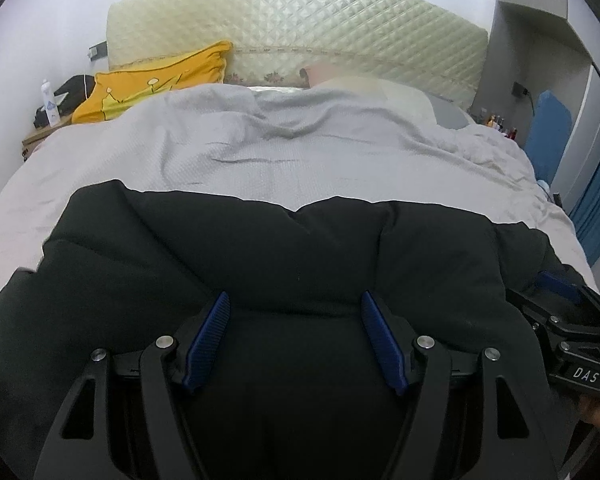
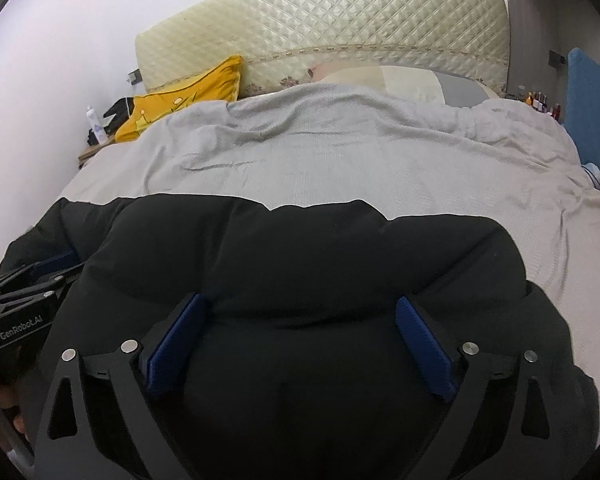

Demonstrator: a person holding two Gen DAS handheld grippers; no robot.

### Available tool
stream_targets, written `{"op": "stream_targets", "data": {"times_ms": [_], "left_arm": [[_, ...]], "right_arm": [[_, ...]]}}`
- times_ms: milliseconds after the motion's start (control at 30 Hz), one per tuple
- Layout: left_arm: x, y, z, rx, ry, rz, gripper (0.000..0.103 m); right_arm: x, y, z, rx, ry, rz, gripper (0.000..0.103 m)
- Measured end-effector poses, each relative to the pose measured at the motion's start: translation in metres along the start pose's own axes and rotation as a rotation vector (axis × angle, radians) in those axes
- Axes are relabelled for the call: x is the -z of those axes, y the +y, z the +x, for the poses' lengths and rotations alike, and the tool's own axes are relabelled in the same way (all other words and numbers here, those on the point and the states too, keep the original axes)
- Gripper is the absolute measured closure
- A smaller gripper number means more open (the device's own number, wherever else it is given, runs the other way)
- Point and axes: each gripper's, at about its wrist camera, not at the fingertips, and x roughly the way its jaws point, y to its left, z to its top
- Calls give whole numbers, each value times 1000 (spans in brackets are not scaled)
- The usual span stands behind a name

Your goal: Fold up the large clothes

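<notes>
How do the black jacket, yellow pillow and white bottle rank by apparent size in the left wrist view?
1. black jacket, inflated by its nearness to the camera
2. yellow pillow
3. white bottle

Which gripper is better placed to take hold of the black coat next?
Neither clearly. Left gripper and right gripper are both open, side by side, each with the puffy black coat bulging between its fingers. Slight lean: left, its blue pads sit closer together.

Matt black puffy jacket; woven grey bedspread; glossy quilted headboard
</notes>
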Motion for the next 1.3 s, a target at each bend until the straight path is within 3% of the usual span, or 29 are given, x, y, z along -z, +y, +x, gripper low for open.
{"op": "stream_targets", "data": {"times_ms": [233,500,667,767,1100,1300], "left_arm": [[0,0,6,-4,-16,12,34],[1,17,-23,-8,-54,-23,34],[2,45,-48,-98,-101,-15,34],[12,57,-45,-158,-69,41,34],[27,63,-16,-92,-21,56,33],[28,59,-28,-130,-37,31,33]], "right_arm": [[-1,1,11,18,-11,-10,4],[3,-7,-18,-31,-34,-8,2],[5,-18,-45,21,-70,-44,0],[10,-24,-48,52,-72,-53,0],[27,-41,-23,61,-94,-20,0],[32,-42,-29,62,-99,4,0]]}}
